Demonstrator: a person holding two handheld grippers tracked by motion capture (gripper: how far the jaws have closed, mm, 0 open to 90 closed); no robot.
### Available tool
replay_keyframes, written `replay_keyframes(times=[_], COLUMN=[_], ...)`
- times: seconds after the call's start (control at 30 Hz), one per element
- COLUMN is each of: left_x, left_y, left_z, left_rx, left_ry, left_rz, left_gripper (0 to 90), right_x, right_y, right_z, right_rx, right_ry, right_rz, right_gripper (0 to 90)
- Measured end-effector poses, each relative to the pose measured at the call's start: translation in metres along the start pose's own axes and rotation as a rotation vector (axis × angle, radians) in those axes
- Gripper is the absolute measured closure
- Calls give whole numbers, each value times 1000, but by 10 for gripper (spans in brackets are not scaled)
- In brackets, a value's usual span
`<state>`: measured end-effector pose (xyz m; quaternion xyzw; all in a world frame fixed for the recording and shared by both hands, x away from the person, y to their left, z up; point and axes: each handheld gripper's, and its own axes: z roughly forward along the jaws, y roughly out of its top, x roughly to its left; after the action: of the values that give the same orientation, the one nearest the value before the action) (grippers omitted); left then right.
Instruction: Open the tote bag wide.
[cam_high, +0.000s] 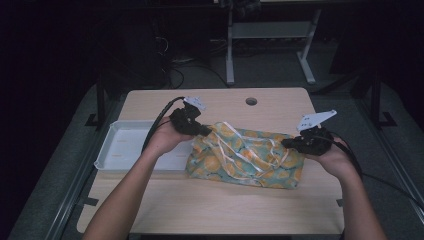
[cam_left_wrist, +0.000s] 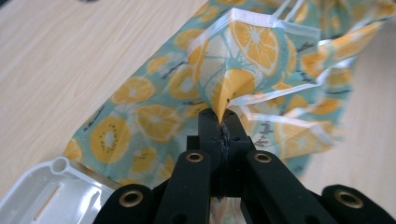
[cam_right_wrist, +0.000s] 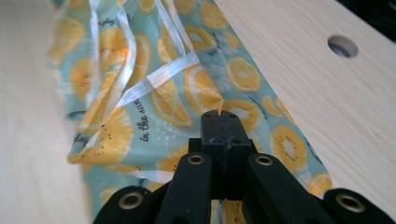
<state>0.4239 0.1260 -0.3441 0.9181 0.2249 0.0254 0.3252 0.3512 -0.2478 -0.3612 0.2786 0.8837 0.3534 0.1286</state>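
Note:
A teal cloth printed with orange and kiwi slices (cam_high: 245, 157), edged in white ribbon, lies crumpled across the middle of the wooden table (cam_high: 220, 200). My left gripper (cam_high: 204, 130) is shut on the cloth's left upper corner, and the fabric (cam_left_wrist: 233, 70) rises in a peak from between its pressed jaws (cam_left_wrist: 223, 119). My right gripper (cam_high: 286, 143) is shut on the cloth's right edge; the fabric (cam_right_wrist: 154, 93) spreads away from its closed tips (cam_right_wrist: 221, 115). Both pinched parts are lifted a little off the table while the rest sags between them.
A shallow white plastic tray (cam_high: 117, 150) sits on the table's left side, touching the cloth's left edge (cam_left_wrist: 51, 186). A round cable hole (cam_high: 251, 101) is near the table's far edge. Beyond the table stand desk legs and cables on the dark floor.

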Motion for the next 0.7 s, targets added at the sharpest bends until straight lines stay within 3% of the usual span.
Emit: replay_keyframes(times=[0.13, 0.3, 0.37, 0.5, 0.6, 0.7], left_x=[17, 27, 28, 27, 18, 8], left_y=[-3, -7, -9, -8, -4, -3], left_z=[27, 50, 54, 41, 23, 9], left_rx=[49, 119, 133, 57, -6, -35], left_ry=[4, 20, 34, 32, 22, 21], left_rz=[-57, -78, -78, -87, -84, -72], left_gripper=[893, 834, 737, 540, 458, 403], right_x=[-14, -25, -27, -26, -23, -19], right_y=[-1, -5, -8, -4, 1, 7], right_z=[22, 43, 49, 43, 30, 17], right_rx=[42, 97, 110, 81, 31, 4], right_ry=[-9, -1, -13, -38, -39, -42], right_rz=[45, 87, 117, 144, 136, 132], right_gripper=[891, 878, 761, 603, 584, 575])
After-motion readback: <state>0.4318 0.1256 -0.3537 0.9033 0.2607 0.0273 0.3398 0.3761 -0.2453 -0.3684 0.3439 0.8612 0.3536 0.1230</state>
